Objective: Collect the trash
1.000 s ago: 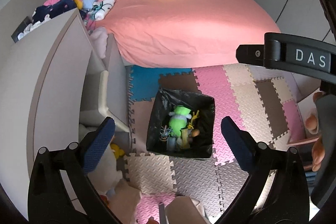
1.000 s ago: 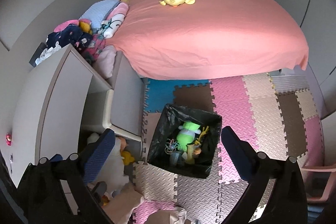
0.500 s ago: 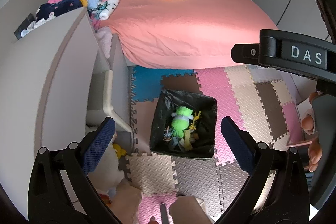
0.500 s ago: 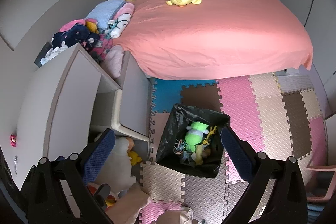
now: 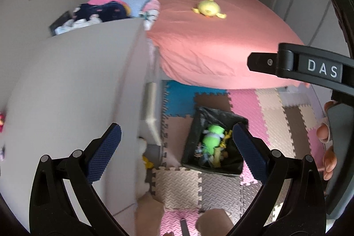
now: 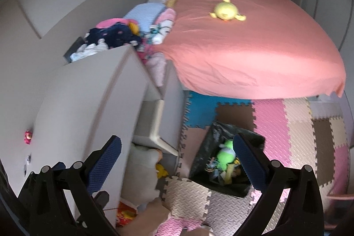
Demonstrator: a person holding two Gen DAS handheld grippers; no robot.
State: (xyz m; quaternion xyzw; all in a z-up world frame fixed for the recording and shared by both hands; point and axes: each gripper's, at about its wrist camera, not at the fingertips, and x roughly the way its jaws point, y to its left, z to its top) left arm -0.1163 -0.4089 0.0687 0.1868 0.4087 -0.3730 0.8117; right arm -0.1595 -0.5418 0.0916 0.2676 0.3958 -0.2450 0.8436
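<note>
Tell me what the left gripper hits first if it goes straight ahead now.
Probably the floor mats beside the bin; the open left gripper holds nothing. The desk edge runs close on its left and may catch that finger first; depth is unclear.

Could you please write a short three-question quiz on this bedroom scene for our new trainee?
1. True or false: the black-lined square trash bin on the foam puzzle mat floor already holds items.
2. Which lies on the pink bedsheet? A) yellow plush duck B) red ball C) book
3. Fill in: the left gripper and right gripper both have their jaws ____.

Key: 1 true; 2 A; 3 open.
</note>
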